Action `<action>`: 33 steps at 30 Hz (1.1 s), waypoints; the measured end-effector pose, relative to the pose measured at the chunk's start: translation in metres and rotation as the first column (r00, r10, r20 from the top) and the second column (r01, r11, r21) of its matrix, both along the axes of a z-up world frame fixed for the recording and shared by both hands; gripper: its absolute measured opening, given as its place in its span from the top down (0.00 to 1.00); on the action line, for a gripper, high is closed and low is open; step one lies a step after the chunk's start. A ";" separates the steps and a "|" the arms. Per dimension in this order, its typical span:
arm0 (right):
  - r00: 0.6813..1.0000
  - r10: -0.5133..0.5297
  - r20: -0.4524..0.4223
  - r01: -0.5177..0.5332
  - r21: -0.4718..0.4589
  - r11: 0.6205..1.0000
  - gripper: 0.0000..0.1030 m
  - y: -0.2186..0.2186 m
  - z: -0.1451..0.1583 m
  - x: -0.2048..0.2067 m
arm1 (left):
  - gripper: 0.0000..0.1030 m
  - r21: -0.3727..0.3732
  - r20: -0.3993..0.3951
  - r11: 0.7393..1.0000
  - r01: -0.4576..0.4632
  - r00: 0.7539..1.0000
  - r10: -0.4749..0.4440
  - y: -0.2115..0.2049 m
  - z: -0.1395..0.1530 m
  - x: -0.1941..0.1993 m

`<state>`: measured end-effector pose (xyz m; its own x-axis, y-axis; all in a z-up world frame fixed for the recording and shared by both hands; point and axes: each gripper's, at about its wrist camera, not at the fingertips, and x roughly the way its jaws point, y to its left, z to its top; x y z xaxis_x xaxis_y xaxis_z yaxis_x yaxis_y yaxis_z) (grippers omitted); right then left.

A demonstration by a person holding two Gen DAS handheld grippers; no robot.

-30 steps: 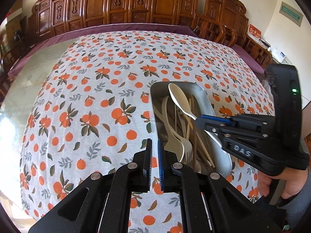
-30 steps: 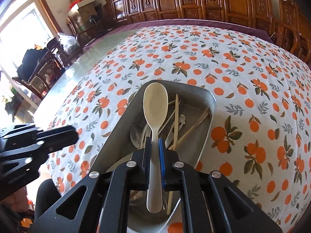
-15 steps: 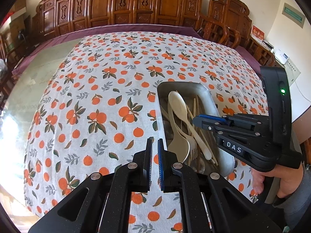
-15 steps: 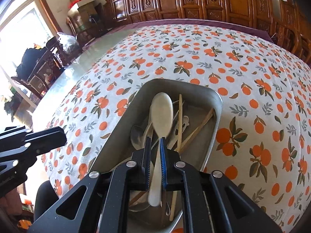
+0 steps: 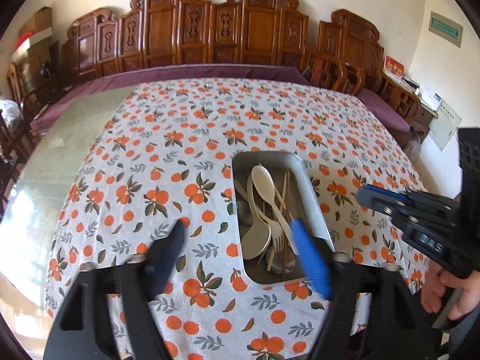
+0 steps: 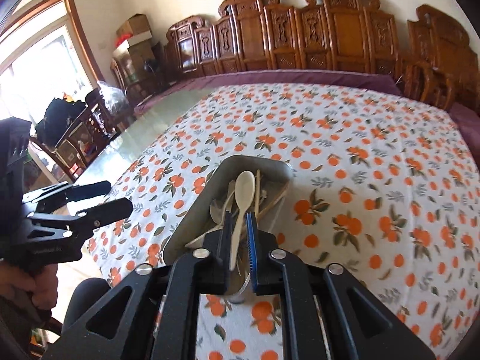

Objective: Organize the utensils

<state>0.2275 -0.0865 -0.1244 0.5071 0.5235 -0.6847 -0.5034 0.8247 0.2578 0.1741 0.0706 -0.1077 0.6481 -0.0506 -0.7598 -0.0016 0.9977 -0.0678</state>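
A metal tray (image 5: 312, 192) (image 6: 192, 219) on the orange-print tablecloth holds several utensils: forks, spoons and wooden chopsticks. A cream spoon (image 5: 264, 180) (image 6: 244, 186) lies on top of them, bowl toward the far end. My right gripper (image 6: 239, 225) (image 5: 364, 195) hovers above the tray's near end. Its jaws are opening a little and the pads do not press on the spoon handle seen through the gap. My left gripper (image 5: 240, 240) (image 6: 120, 194) is above the cloth left of the tray, its jaws opening wide and blurred, with nothing between them.
The tablecloth (image 5: 180, 150) covers a large table with a bare glass strip (image 5: 75, 138) on the left. Carved wooden chairs (image 5: 240, 36) line the far wall. A hand (image 5: 450, 294) holds the right gripper's handle at the lower right.
The right gripper let go of the cream spoon, which now lies in the tray, and pulled back and up. The left gripper's jaws went from shut to wide open as it drew back.
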 end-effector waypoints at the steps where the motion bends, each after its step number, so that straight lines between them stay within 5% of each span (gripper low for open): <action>1: 1.000 -0.008 0.010 0.008 -0.002 1.000 0.76 -0.004 0.003 -0.004 | 0.15 0.001 0.014 1.000 -0.006 1.000 0.006 -0.001 0.002 -0.003; 3: 0.999 -0.022 0.028 0.022 0.001 1.000 0.66 -0.012 0.010 -0.015 | 0.12 0.002 0.036 1.000 -0.013 0.999 0.013 -0.003 0.007 -0.008; 7: 0.996 -0.065 0.067 0.066 -0.012 0.998 0.28 -0.026 0.022 -0.033 | 0.08 0.004 0.057 1.000 -0.001 0.998 0.000 -0.012 0.015 -0.017; 12: 0.986 -0.127 0.108 0.128 -0.003 0.992 0.04 -0.045 0.035 -0.052 | 0.08 0.027 0.084 1.000 0.013 0.996 -0.016 -0.023 0.024 -0.030; 26: 0.953 -0.225 0.202 0.226 0.022 0.974 0.03 -0.094 0.063 -0.109 | 0.08 0.027 0.130 0.999 0.031 0.991 -0.034 -0.051 0.043 -0.075; 33: 0.928 -0.234 0.292 0.226 0.061 0.972 0.03 -0.104 0.103 -0.140 | 0.08 0.045 0.219 0.997 0.060 0.973 -0.068 -0.066 0.081 -0.103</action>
